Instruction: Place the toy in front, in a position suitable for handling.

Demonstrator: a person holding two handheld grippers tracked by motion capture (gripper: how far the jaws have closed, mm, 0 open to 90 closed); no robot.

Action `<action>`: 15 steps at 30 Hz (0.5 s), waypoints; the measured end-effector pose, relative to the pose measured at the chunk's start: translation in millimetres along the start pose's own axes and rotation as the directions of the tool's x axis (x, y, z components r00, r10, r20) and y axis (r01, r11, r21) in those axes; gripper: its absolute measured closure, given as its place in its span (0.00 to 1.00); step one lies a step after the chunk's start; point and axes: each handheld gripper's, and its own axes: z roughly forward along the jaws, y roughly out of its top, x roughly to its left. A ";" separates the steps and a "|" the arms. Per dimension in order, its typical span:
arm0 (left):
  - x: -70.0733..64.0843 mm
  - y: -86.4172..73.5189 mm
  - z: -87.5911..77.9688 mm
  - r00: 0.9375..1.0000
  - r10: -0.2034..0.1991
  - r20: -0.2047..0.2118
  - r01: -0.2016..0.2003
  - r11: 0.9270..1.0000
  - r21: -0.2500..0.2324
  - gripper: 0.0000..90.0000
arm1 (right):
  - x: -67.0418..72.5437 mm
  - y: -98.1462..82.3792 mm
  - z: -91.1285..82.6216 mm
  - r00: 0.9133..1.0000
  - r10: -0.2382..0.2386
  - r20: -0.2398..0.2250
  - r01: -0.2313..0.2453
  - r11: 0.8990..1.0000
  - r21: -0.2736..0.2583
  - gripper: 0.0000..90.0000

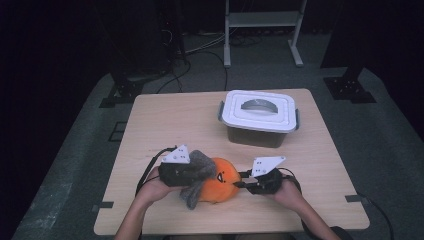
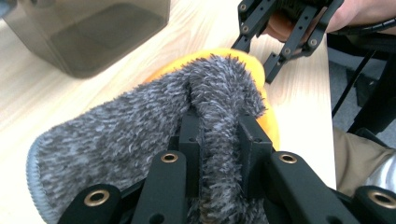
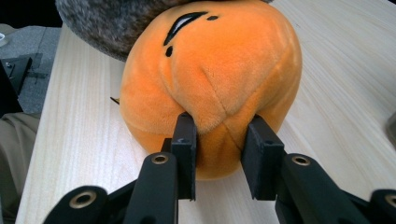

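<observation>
An orange plush ball (image 1: 222, 186) with a stitched black face lies near the table's front edge. A grey fuzzy cloth (image 1: 199, 165) is draped over its left side. My left gripper (image 1: 196, 174) comes in from the left. In the left gripper view it (image 2: 219, 135) is shut on a raised fold of the grey cloth (image 2: 140, 126), with the orange plush (image 2: 259, 70) behind. My right gripper (image 1: 241, 182) comes from the right. In the right gripper view it (image 3: 219, 137) is shut on a pinch of the plush (image 3: 210, 70), and the cloth (image 3: 112, 23) shows above.
A translucent box with a white clip-on lid (image 1: 259, 112) stands at the back right of the wooden table (image 1: 165, 120); its wall (image 2: 93, 32) is close behind the plush. The person's hands hold both grippers at the front edge. Dark floor and stands surround the table.
</observation>
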 end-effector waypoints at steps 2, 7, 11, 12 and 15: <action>-4.0 -4.1 6.9 1.000 0.000 0.025 0.000 1.000 0.009 0.83 | -1.2 -0.6 -0.7 1.000 0.001 0.002 -0.001 1.000 0.000 0.74; -12.8 -9.3 16.6 0.997 0.003 0.078 -0.005 1.000 0.026 0.82 | -0.2 -2.7 -1.8 0.999 0.031 -0.029 -0.031 1.000 0.001 0.48; -17.3 -8.1 17.7 0.995 0.026 0.100 -0.030 0.999 0.040 0.82 | -1.9 -2.0 -8.0 0.992 0.070 -0.103 -0.074 0.996 -0.042 0.37; -19.3 -7.8 19.4 0.993 0.027 0.112 -0.032 0.999 0.040 0.82 | -3.0 -0.7 -10.0 0.990 0.079 -0.116 -0.087 0.994 -0.067 0.36; -25.6 -5.8 25.0 0.987 0.045 0.152 -0.053 0.998 0.044 0.82 | -4.4 5.2 -10.9 0.985 0.118 -0.127 -0.132 0.985 -0.109 0.33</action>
